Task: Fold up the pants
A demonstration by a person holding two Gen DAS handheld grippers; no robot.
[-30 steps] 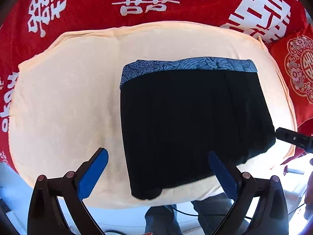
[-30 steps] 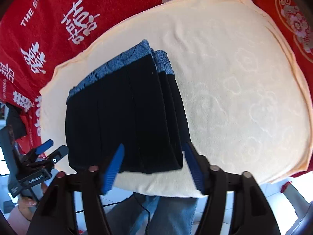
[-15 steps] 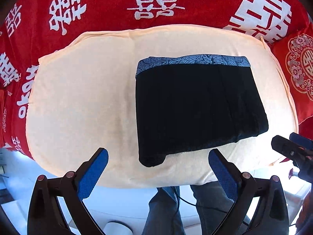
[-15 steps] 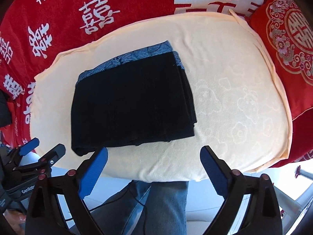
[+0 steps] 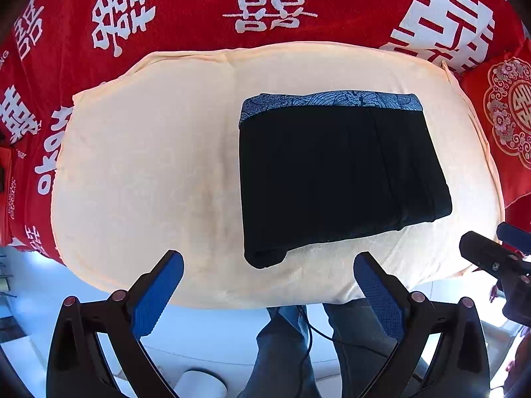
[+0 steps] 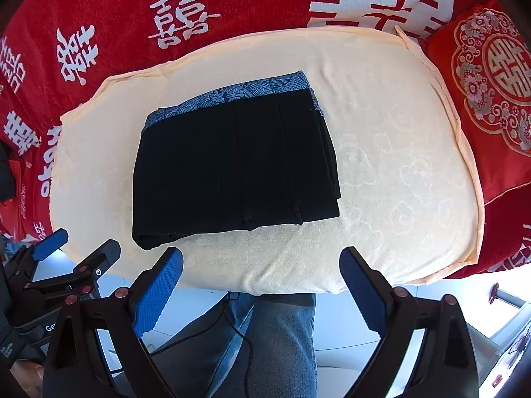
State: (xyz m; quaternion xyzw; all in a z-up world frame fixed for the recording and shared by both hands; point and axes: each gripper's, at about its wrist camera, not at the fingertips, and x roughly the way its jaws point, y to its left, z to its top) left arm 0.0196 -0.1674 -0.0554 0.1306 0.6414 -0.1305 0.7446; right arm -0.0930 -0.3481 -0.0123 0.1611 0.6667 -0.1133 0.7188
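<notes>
— Starting nearest, what is seen of the left hand-held gripper?
— Its blue-padded jaws are spread wide, and nothing is held between them. Blue-jeaned legs are seen below it.
— And the right hand-held gripper?
— Its jaws have just been opening and are spread wide, with nothing between the pads; it is held above the near edge of the cream quilted cushion.
— Where are the pants?
— The black folded pants with a blue patterned waistband are laid flat on that cushion, as a compact rectangle with the waistband at the far edge, clear of both grippers.
— And farther back?
— A red cloth with white characters is spread beyond the cushion, and a red embroidered pillow is seen at the right.
</notes>
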